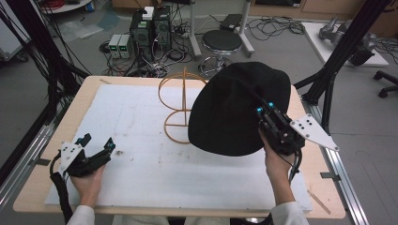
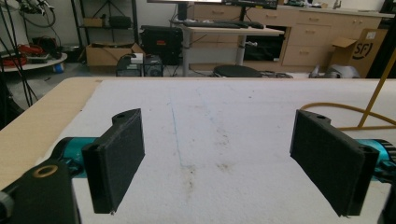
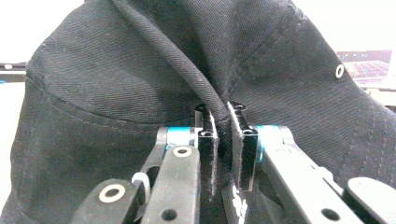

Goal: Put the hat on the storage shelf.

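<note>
A black fabric hat (image 1: 234, 108) hangs in the air over the right half of the table, held up by my right gripper (image 1: 263, 111), which is shut on a fold of its cloth. In the right gripper view the two pads pinch a raised seam of the hat (image 3: 140, 84) at my right gripper (image 3: 223, 140). The hat hides part of an orange wire stand (image 1: 180, 105) behind it. My left gripper (image 1: 98, 143) rests low at the table's left, open, with nothing between its fingers (image 2: 116, 163); bare white foam lies ahead of it in the left gripper view.
A white foam mat (image 1: 141, 140) covers the wooden table (image 1: 37, 159). The orange wire stand's base (image 2: 345, 116) shows at the right of the left gripper view. Beyond the table stand a black stool (image 1: 222, 42), computer boxes and cables on the floor.
</note>
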Demonstrator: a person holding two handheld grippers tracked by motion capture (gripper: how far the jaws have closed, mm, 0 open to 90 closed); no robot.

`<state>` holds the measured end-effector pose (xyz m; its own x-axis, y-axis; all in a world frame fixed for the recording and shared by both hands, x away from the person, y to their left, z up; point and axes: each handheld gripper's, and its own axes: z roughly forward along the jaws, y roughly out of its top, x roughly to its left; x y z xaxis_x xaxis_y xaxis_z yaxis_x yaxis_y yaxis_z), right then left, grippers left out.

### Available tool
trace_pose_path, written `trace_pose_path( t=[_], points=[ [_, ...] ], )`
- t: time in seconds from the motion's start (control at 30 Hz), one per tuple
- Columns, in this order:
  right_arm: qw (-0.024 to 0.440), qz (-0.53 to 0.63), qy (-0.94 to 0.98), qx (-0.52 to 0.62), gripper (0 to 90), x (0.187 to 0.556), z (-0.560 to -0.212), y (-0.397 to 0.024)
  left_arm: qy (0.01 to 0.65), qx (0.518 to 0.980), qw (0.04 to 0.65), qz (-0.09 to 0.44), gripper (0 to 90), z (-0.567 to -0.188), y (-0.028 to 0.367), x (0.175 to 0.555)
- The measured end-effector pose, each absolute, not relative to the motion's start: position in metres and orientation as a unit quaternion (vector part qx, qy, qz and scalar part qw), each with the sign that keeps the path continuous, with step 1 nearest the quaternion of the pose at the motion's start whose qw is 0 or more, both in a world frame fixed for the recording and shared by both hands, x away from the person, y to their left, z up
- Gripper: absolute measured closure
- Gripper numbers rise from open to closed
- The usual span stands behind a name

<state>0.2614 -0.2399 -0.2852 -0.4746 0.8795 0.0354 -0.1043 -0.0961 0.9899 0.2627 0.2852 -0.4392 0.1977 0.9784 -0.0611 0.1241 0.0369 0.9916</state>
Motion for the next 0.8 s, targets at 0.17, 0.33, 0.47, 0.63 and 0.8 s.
trace_pose_path(
  t=[0.17, 0.33, 0.47, 0.63, 0.8],
  points=[
    [0.366, 0.666, 0.554, 0.34, 83.6, 0.266, -0.278, -0.233, 0.491, 0.563, 0.529, 0.402, 18.0, -0.44, 0.287, 0.263],
    [0.36, 0.676, 0.548, 0.337, 83.6, 0.272, -0.271, -0.225, 0.49, 0.566, 0.529, 0.4, 18.0, -0.44, 0.287, 0.264],
    [0.36, 0.681, 0.544, 0.333, 83.6, 0.281, -0.264, -0.216, 0.489, 0.567, 0.53, 0.398, 18.0, -0.441, 0.285, 0.265],
    [0.357, 0.685, 0.541, 0.331, 83.6, 0.296, -0.257, -0.201, 0.488, 0.57, 0.53, 0.395, 18.0, -0.442, 0.285, 0.267],
    [0.356, 0.685, 0.543, 0.329, 83.6, 0.309, -0.252, -0.188, 0.491, 0.565, 0.536, 0.391, 18.0, -0.442, 0.287, 0.267]
  ],
)
